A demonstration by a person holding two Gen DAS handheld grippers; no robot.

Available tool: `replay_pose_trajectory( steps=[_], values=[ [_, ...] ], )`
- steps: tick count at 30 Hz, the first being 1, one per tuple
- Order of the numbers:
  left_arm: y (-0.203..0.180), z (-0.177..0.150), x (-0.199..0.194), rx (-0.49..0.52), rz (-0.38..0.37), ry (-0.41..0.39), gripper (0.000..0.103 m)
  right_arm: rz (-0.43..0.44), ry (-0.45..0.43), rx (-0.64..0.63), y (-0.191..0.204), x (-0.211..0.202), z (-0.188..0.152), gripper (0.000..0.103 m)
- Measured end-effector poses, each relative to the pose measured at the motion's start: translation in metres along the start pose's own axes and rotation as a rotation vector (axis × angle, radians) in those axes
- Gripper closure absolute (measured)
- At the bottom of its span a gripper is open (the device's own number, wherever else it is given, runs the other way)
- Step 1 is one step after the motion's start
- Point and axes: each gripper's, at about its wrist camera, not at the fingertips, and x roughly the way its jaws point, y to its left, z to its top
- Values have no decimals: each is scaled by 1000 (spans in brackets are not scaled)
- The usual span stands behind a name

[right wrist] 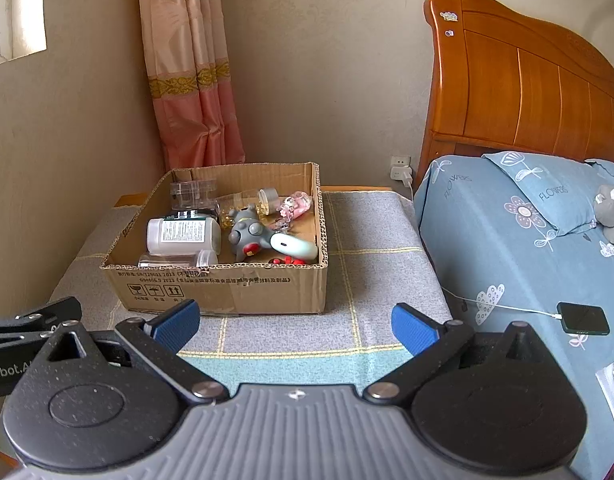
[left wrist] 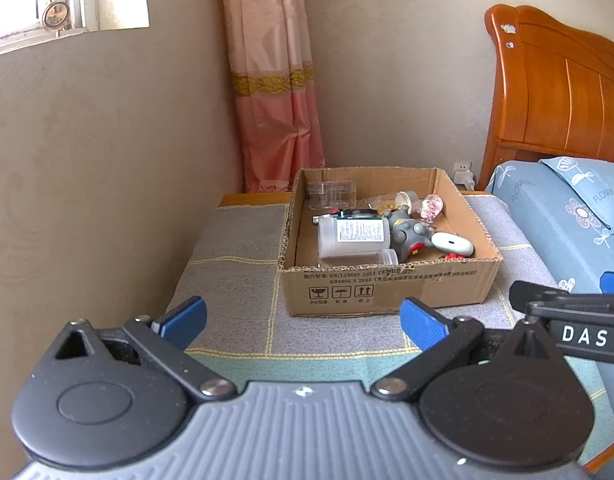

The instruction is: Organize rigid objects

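Observation:
An open cardboard box point(left wrist: 387, 292) point(right wrist: 227, 288) stands on a cloth-covered bedside table. Inside lie a white bottle with a label point(left wrist: 353, 237) point(right wrist: 183, 236), a grey toy figure point(left wrist: 409, 232) point(right wrist: 247, 234), a white and mint oval device point(left wrist: 453, 243) point(right wrist: 293, 245), a clear plastic case point(left wrist: 331, 193) point(right wrist: 193, 194), a clear jar point(right wrist: 203, 258), a pink glittery ornament point(left wrist: 432, 206) point(right wrist: 295, 204) and small red pieces point(right wrist: 285, 261). My left gripper point(left wrist: 303, 322) is open and empty, in front of the box. My right gripper point(right wrist: 295, 326) is open and empty, in front of the box's right corner.
The table cloth point(left wrist: 235, 248) point(right wrist: 371, 248) is grey with yellow lines. A bed with a blue floral cover point(right wrist: 507, 248) and a wooden headboard point(right wrist: 527, 88) stands at the right. A phone point(right wrist: 583, 318) on a white cable lies on the bed. A pink curtain point(left wrist: 275, 120) hangs behind.

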Motion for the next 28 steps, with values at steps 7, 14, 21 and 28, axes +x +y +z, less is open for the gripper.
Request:
replay_pose_trajectory(
  steps=[7, 14, 21, 28],
  values=[
    [0, 0, -1, -1, 1, -1, 1, 2, 1, 1, -1, -1, 0, 0],
    [0, 0, -1, -1, 2, -2, 1, 3, 1, 3, -1, 0, 0, 0],
    [0, 1, -1, -1, 2, -2, 1, 3, 0, 5, 0, 0, -1, 0],
    [0, 1, -3, -2, 0, -2, 1, 3, -1, 7, 1, 0, -1, 0]
  ],
)
